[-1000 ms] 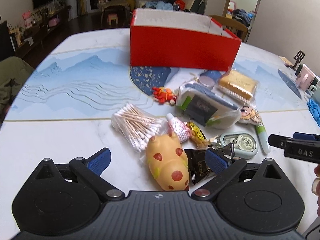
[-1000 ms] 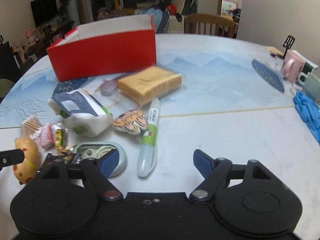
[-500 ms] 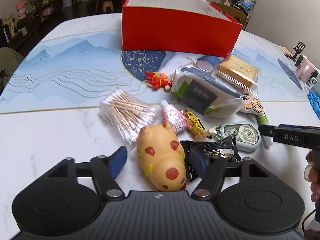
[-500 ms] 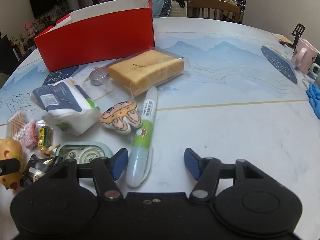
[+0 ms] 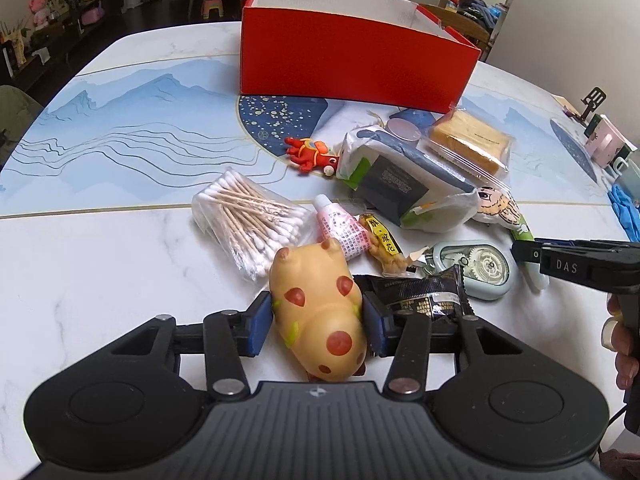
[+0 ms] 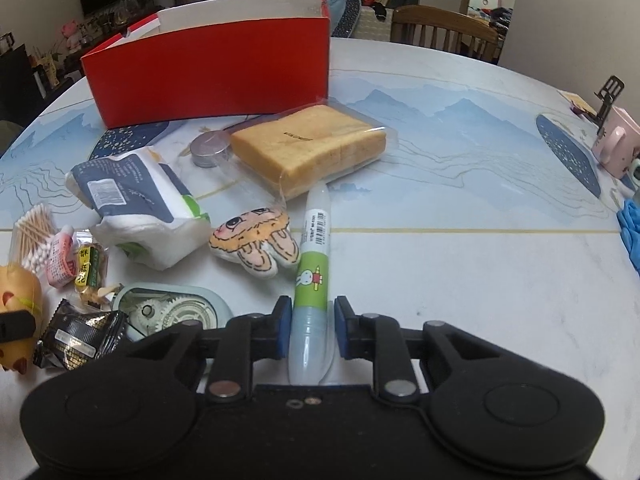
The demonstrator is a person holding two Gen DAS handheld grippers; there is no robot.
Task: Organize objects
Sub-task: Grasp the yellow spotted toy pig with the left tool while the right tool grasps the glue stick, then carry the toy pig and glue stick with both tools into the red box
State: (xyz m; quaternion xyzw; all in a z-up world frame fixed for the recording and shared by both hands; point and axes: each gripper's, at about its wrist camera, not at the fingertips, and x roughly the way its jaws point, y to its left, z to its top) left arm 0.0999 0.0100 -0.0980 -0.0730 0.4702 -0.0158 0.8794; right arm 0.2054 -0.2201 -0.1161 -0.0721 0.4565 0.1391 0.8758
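Note:
My left gripper [image 5: 318, 322] is shut on a yellow spotted pig toy [image 5: 318, 312] that lies on the white table. My right gripper [image 6: 309, 328] has its blue pads against a green and white glue tube [image 6: 311, 280] lying on the table. The open red box [image 5: 352, 60] stands at the back, and also shows in the right wrist view [image 6: 212, 76]. Loose items lie between: cotton swabs [image 5: 244, 216], a tissue pack [image 5: 400, 184], wrapped bread [image 6: 308, 148], a correction tape [image 5: 476, 268], a black snack packet [image 5: 420, 292].
A red toy figure [image 5: 312, 154], a small pink tube [image 5: 342, 232], a cartoon plush [image 6: 256, 246] and a round tin [image 6: 210, 150] lie among the clutter. A pink mug [image 6: 616, 144] and blue gloves [image 6: 630, 228] sit at the table's right edge. A wooden chair [image 6: 444, 32] stands behind.
Both grippers moved forward and closed. The left one closed round the pig toy; the right one shifted left and closed round the glue tube.

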